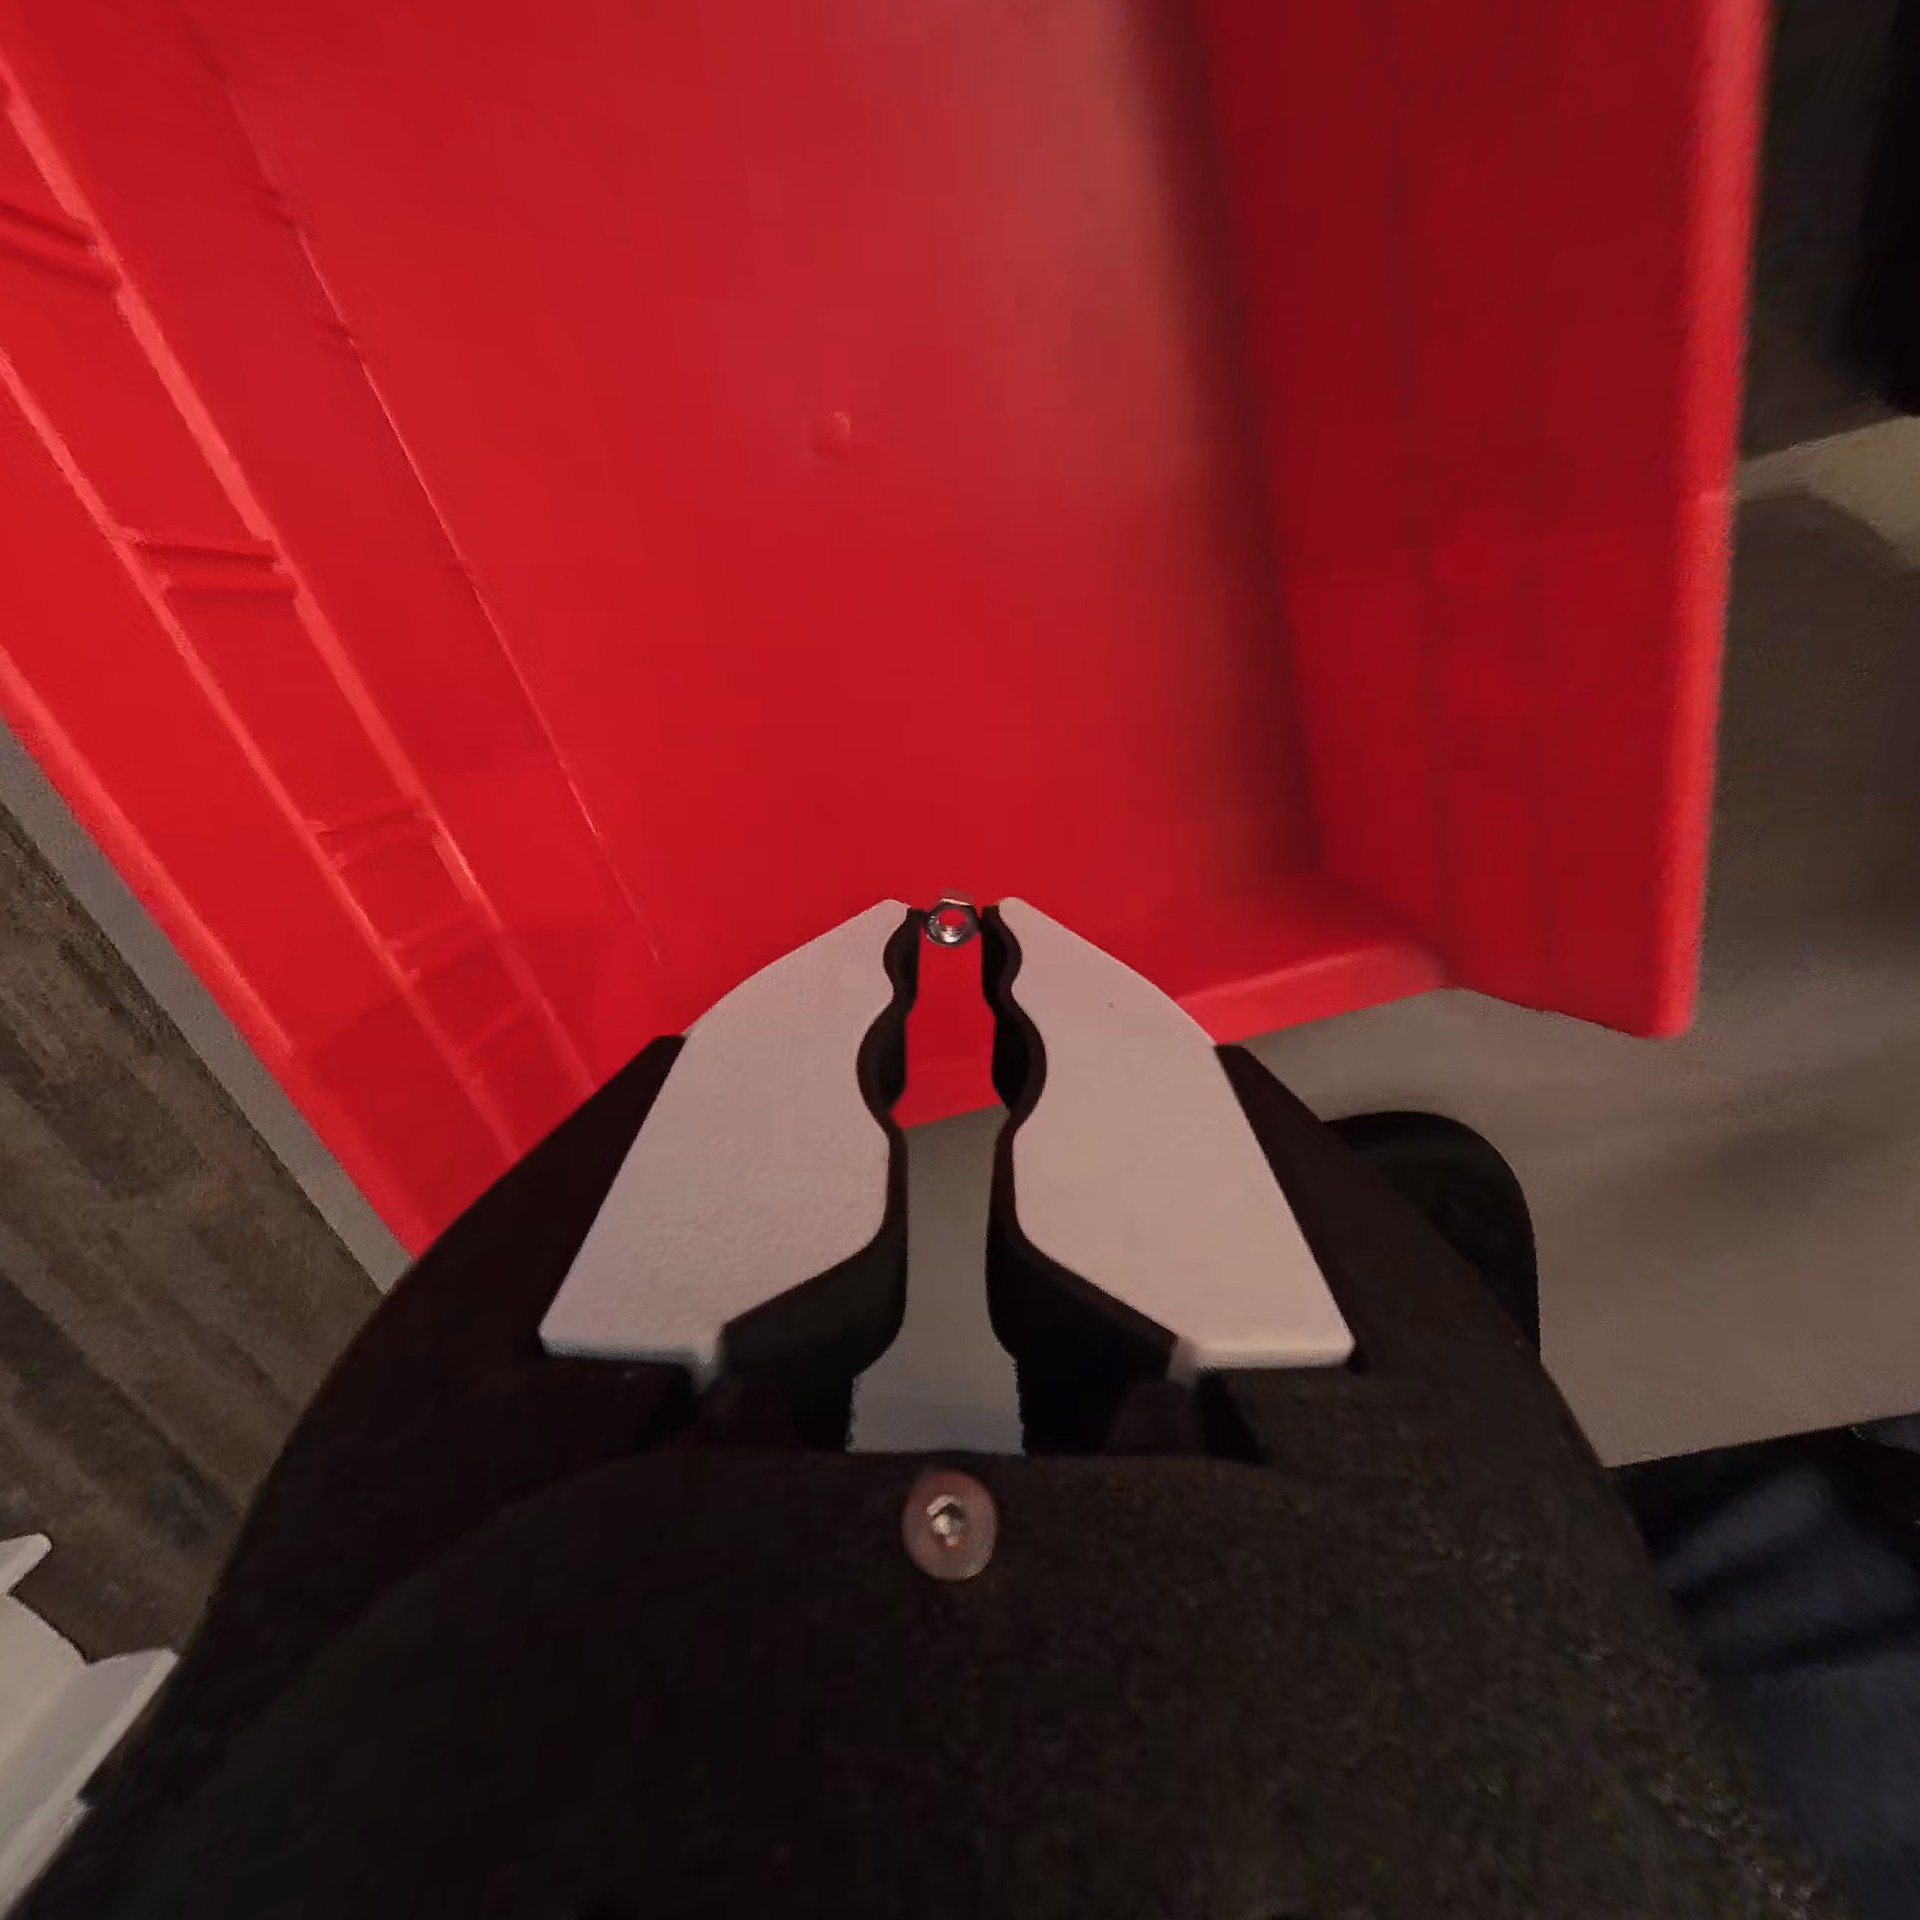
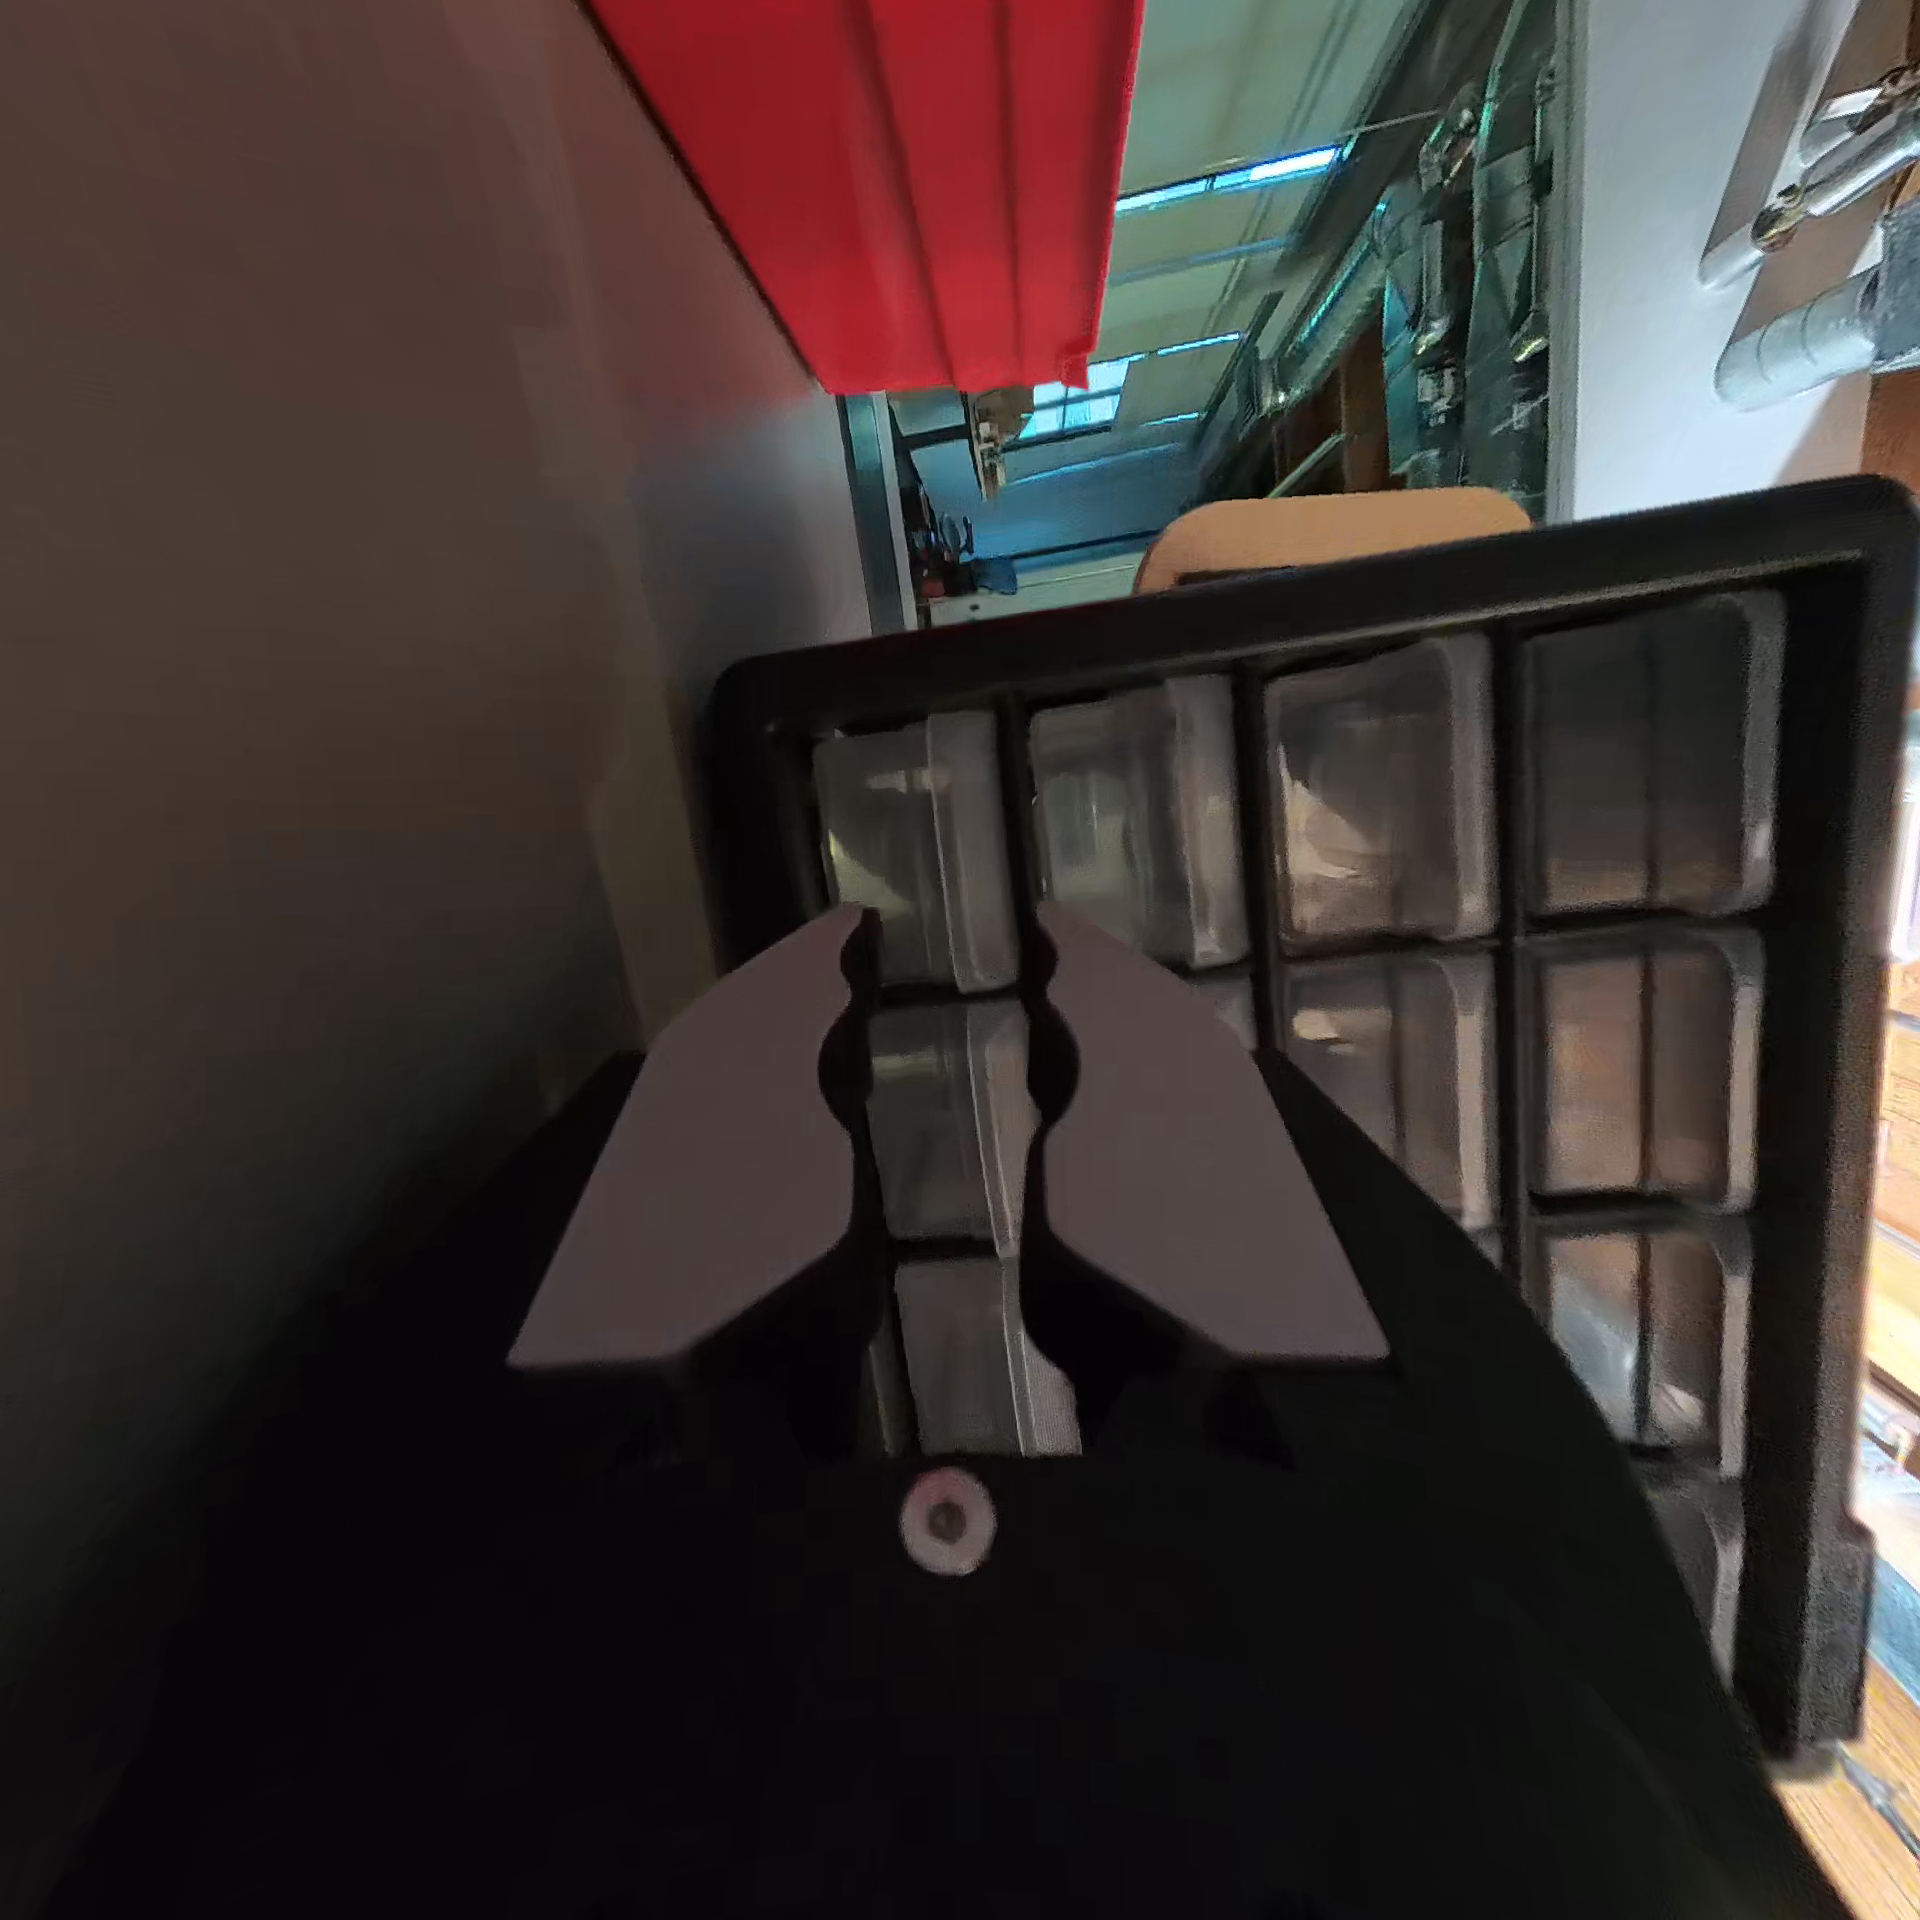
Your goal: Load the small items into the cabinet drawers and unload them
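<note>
In the left wrist view my left gripper (image 1: 950, 914) is shut on a small silver hex nut (image 1: 949, 922), pinched between its white fingertips over the inside of a red plastic bin (image 1: 831, 468). In the right wrist view my right gripper (image 2: 956, 920) is open, its fingers on either side of the handle of a clear drawer (image 2: 935, 862) in the leftmost column of a black small-parts cabinet (image 2: 1351, 603). The view is rolled sideways. I cannot tell whether the fingers touch the handle. The cabinet holds several clear drawers, all shut.
The red bin (image 2: 914, 187) also shows at the top of the right wrist view, beside the cabinet. A pale table surface (image 1: 1558, 1195) lies under the bin. A white object (image 1: 52, 1704) sits at the lower left edge of the left wrist view. The tips of one gripper are about 25 cm away from the tips of the other.
</note>
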